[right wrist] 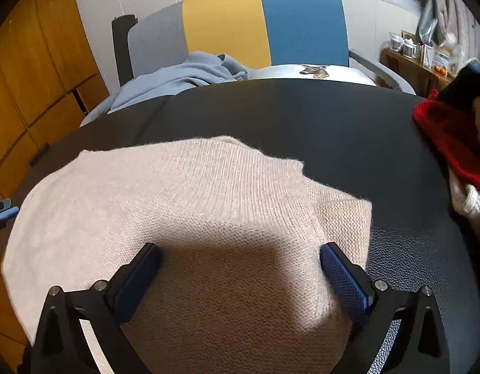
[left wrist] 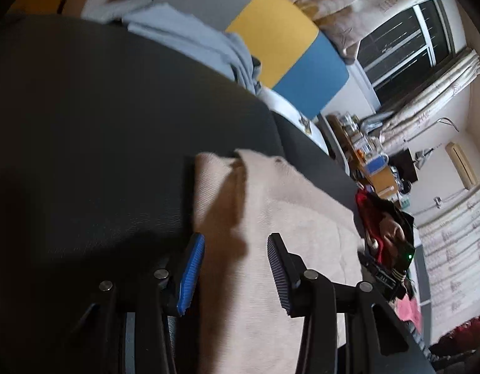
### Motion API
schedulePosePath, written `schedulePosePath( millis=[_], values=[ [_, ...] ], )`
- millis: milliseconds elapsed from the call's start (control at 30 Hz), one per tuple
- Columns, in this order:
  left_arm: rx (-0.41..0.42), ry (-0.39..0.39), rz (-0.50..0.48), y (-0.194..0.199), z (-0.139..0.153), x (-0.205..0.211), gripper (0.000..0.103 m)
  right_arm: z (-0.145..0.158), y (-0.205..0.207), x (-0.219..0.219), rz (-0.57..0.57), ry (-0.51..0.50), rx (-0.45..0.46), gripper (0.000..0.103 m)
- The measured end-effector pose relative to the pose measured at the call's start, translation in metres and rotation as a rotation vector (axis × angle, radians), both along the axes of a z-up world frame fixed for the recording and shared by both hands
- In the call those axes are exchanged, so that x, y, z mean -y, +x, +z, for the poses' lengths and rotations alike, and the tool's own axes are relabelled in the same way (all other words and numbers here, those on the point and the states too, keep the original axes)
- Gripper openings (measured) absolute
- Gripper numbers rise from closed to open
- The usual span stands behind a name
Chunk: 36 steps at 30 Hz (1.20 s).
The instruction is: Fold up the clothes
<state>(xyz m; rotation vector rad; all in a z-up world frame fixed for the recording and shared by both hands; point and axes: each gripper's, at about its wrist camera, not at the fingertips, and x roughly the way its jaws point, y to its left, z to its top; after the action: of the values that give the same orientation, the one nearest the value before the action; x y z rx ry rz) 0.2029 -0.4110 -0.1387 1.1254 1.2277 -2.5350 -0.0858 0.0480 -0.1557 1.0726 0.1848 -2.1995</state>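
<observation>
A beige knitted sweater (right wrist: 183,205) lies folded on the black leather table (right wrist: 302,118). My right gripper (right wrist: 240,255) hovers open just above its near part, fingers wide apart, nothing between them. In the left wrist view the same sweater (left wrist: 286,218) lies under my left gripper (left wrist: 236,243), which is open with its blue pads (left wrist: 191,268) spread over the cloth. The left gripper's tip (right wrist: 3,210) shows at the far left edge of the right wrist view.
A pile of red and dark clothes (right wrist: 451,131) sits at the table's right edge. Behind the table stands a grey, yellow and blue chair (right wrist: 261,21) with light blue (right wrist: 183,74) and white garments (right wrist: 311,71) on it. Wooden cabinets (right wrist: 37,78) stand on the left.
</observation>
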Motion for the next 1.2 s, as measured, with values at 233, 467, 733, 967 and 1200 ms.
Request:
schedulePosePath(
  millis=[233,467,733,967,1200],
  values=[
    [-0.023,0.121,-0.1,-0.016,-0.033,0.024,0.049,0.002,0.0,-0.012,-0.001,0.015,-0.006,0.103],
    [-0.017,0.07,-0.152,-0.042,-0.031,0.025,0.049,0.001,0.004,-0.01,-0.005,0.018,-0.007,0.103],
    [-0.042,-0.005,-0.131,-0.057,-0.018,0.015,0.022,0.001,0.003,-0.009,-0.008,0.016,-0.006,0.103],
    [-0.088,0.015,-0.058,-0.052,-0.003,0.017,0.01,0.0,0.003,-0.009,-0.008,0.015,-0.005,0.103],
    [-0.094,-0.025,0.007,-0.049,0.026,0.03,0.009,0.019,-0.002,-0.008,0.089,0.024,0.065,0.103]
  ],
)
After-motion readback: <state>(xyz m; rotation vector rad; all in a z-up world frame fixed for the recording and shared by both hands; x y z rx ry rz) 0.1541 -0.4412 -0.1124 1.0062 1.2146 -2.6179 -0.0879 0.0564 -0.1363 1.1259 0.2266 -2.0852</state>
